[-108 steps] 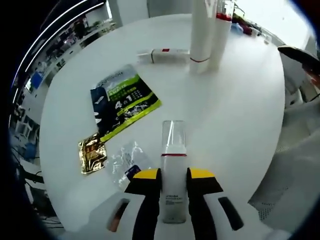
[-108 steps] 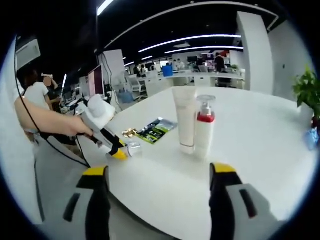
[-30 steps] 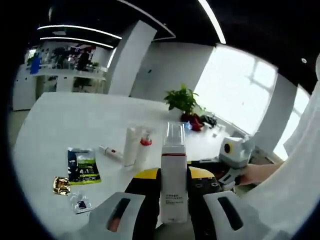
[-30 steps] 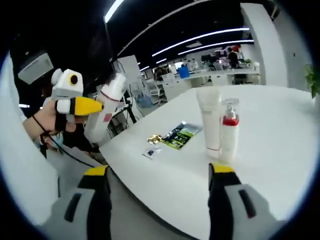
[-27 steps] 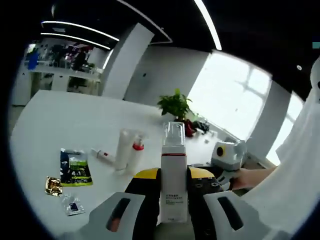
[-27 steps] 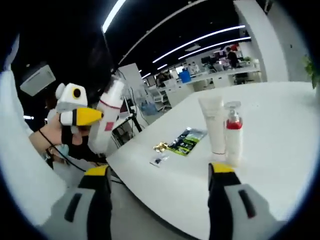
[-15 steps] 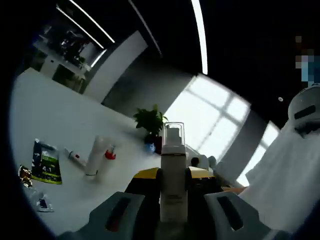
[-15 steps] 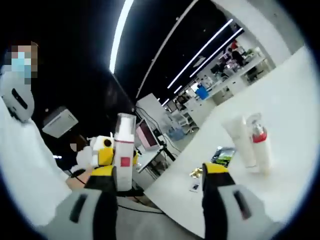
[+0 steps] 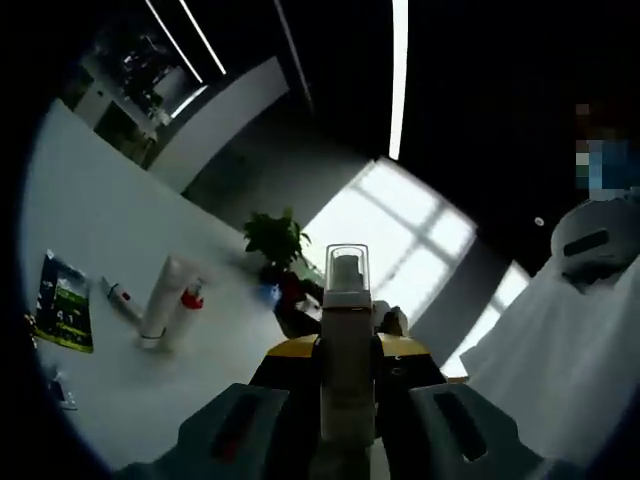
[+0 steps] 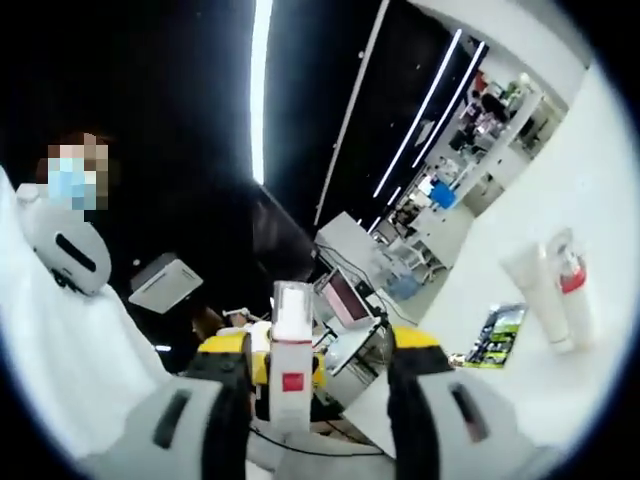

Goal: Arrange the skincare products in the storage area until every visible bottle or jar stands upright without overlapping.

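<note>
- Pump bottle (image 9: 346,330), white with a clear cap, is sitting clamped between the yellow-tipped jaws of the left tool (image 9: 346,352), held up off the desk (image 9: 120,250) and upright in the left gripper view.
- The same bottle (image 10: 290,355) is showing in the right gripper view, between the jaws of the right tool (image 10: 318,365); whether those jaws are touching it I cannot tell. A red square is showing on its label.
- Right tool: jaws are standing well apart; the yellow tips of the left tool (image 10: 255,365) are showing just behind the bottle.
- On the desk, a white tube (image 9: 160,300) is standing cap down, just beside a red-collared pump bottle (image 9: 186,308); both are upright.
- A small tube (image 9: 120,296) is lying flat near that pair.
- A green-and-black sachet (image 9: 60,302) is lying flat, further along the desk edge.
- Right gripper view is showing the tube (image 10: 533,290), the red-collared bottle (image 10: 573,290) and the sachet (image 10: 497,335) on the desk (image 10: 600,180).
- A potted plant (image 9: 272,242) is standing at the far side of the desk.
</note>
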### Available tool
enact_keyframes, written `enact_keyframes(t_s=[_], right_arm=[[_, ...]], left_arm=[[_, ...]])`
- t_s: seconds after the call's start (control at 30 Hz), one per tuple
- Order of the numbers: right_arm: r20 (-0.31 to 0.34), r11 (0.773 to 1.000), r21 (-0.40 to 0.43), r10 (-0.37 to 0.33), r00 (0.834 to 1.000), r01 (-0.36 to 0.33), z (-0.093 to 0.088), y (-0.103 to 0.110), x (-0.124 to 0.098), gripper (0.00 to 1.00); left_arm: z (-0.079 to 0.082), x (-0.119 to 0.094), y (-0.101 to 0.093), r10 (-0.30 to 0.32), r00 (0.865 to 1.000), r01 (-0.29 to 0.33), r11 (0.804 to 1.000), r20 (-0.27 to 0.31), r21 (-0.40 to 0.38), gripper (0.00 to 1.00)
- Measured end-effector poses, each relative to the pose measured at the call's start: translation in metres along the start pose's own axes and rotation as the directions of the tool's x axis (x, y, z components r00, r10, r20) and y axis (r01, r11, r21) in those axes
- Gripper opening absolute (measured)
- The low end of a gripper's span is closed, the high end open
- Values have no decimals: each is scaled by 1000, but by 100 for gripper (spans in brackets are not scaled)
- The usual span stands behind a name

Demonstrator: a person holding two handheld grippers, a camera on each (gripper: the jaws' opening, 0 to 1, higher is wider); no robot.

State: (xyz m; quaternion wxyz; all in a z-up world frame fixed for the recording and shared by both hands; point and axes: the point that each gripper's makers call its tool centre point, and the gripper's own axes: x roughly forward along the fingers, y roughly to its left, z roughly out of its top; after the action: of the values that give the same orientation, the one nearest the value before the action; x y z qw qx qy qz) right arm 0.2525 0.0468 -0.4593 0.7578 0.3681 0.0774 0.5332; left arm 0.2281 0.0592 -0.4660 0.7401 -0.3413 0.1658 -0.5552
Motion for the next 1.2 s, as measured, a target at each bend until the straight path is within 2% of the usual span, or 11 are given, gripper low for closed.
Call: enact_keyframes(t_s=[0.23,0.3,0.43,0.77,0.83,0.87,0.9,1.0,1.07,1.13,1.2], right_arm=[[-21,999,28,43,999,-43,-4,6,9,48],[-42,999,21,45,998,-45,-8,8,12,42],[-73,999,-13,52,996,-53,-11,13,17,22],[-68,1000,19,-17,998,18,-7,4,15,19],[-64,998,-9,-66,996,66,-4,-3,14,19],[-60,994,-43,-101,993,98,-3,-8,13,19],[-61,992,-53,-120,991,116,-2,-11,14,19],[-78,971,-133,-210,974,199,-2,-24,14,19],[-92,954,-171,-263,960,245,-3,-32,15,19],[-93,929,-197,-335,938,313,-4,-42,15,19],[-95,904,-240,-385,918,354,-7,-48,17,19]], left_arm=[[-8,6,-2,-15,999,15,1000,-45,0,17],[-10,6,-1,-12,998,12,1000,-58,-3,17],[-15,7,5,16,996,-16,1000,-90,1,17],[-14,11,8,-3,996,1,1000,-87,-26,17],[-12,11,13,23,997,-23,1000,-80,1,17],[-9,12,20,58,996,-54,997,-71,59,18],[-9,12,23,76,994,-70,994,-77,80,18],[-17,11,36,167,976,-148,980,-140,134,21],[-19,11,43,224,963,-198,966,-150,169,22],[-21,12,50,288,945,-249,941,-158,227,24],[-22,12,60,377,913,-329,906,-156,264,23]])
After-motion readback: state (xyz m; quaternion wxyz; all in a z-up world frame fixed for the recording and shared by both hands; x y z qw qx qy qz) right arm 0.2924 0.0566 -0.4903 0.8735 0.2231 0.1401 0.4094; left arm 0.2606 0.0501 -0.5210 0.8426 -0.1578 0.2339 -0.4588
